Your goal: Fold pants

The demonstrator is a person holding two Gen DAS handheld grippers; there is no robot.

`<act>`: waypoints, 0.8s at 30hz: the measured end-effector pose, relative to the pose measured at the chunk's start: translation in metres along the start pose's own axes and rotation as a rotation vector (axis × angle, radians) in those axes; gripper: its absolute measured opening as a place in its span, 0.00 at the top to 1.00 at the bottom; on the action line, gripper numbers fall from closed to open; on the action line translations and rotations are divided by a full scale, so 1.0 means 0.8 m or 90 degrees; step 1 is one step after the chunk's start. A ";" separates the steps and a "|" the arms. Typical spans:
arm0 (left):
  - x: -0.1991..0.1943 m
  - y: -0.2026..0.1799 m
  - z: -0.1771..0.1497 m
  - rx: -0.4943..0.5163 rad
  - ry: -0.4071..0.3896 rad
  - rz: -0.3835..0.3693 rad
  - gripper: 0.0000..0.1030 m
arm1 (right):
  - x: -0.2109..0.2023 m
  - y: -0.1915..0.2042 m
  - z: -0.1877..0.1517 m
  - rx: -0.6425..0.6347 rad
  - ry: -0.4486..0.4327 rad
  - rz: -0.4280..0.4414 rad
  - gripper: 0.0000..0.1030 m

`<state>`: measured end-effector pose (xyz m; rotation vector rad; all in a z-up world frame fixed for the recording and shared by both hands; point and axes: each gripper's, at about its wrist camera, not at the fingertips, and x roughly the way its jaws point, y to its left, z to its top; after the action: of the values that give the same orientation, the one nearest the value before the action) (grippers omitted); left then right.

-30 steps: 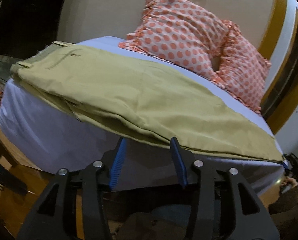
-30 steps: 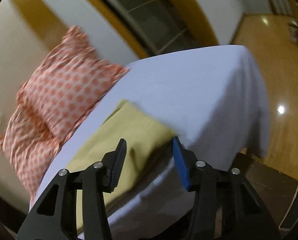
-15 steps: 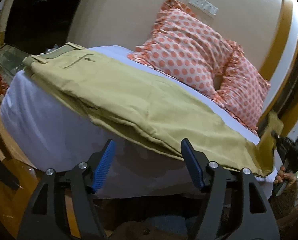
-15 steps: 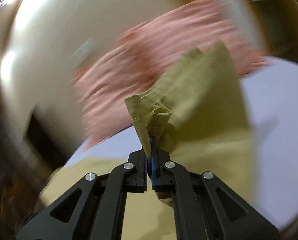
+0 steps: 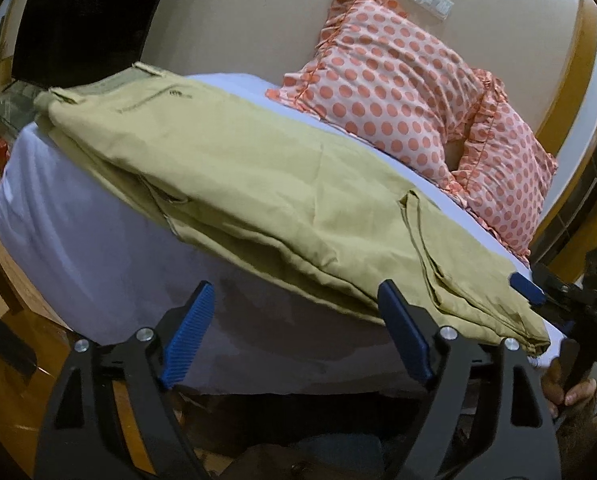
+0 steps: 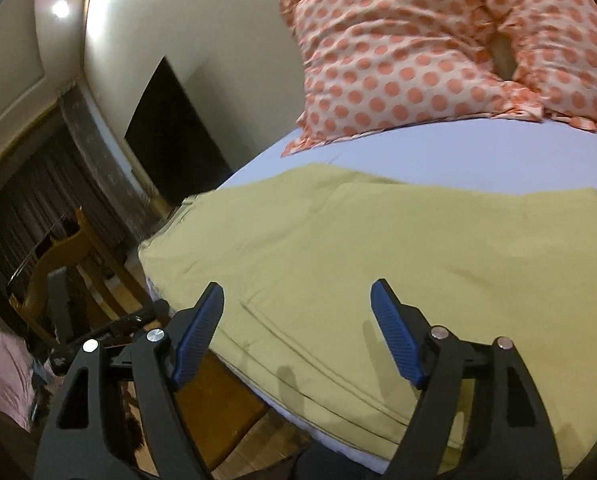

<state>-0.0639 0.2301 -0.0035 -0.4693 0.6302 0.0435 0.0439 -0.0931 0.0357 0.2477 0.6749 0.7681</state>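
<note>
Left wrist view: bed (image 5: 78, 240) with lavender sheet, olive pants (image 5: 238, 168) lying flat along its near edge, hem end doubled back over the legs. Two polka-dot pillows (image 5: 398, 84) behind, against the wall. Left gripper (image 5: 294, 336) spread wide, holding nothing, just off the edge. Right gripper (image 6: 298, 332) also gaping, empty, over the pants.

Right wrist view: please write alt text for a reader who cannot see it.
Olive-green pants lie folded on a bed with a pale sheet, under the open right hand-held gripper. Two polka-dot pillows lean at the wall behind.
</note>
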 end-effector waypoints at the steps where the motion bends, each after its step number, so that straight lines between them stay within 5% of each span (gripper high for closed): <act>1: 0.004 0.001 0.002 -0.010 0.003 0.005 0.20 | -0.003 0.000 -0.001 0.006 -0.001 0.001 0.24; 11: 0.000 0.021 0.037 -0.114 -0.006 -0.001 0.19 | 0.017 -0.011 -0.003 0.029 0.022 0.014 0.23; 16: -0.016 0.029 0.052 -0.117 -0.052 0.027 0.20 | 0.023 -0.018 -0.009 0.042 0.035 0.009 0.22; 24: -0.011 0.107 0.101 -0.227 -0.094 0.072 0.24 | 0.019 -0.023 -0.008 0.048 0.027 0.011 0.21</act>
<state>-0.0414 0.3428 0.0239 -0.7676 0.5036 0.2986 0.0580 -0.0952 0.0158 0.3064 0.7437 0.7676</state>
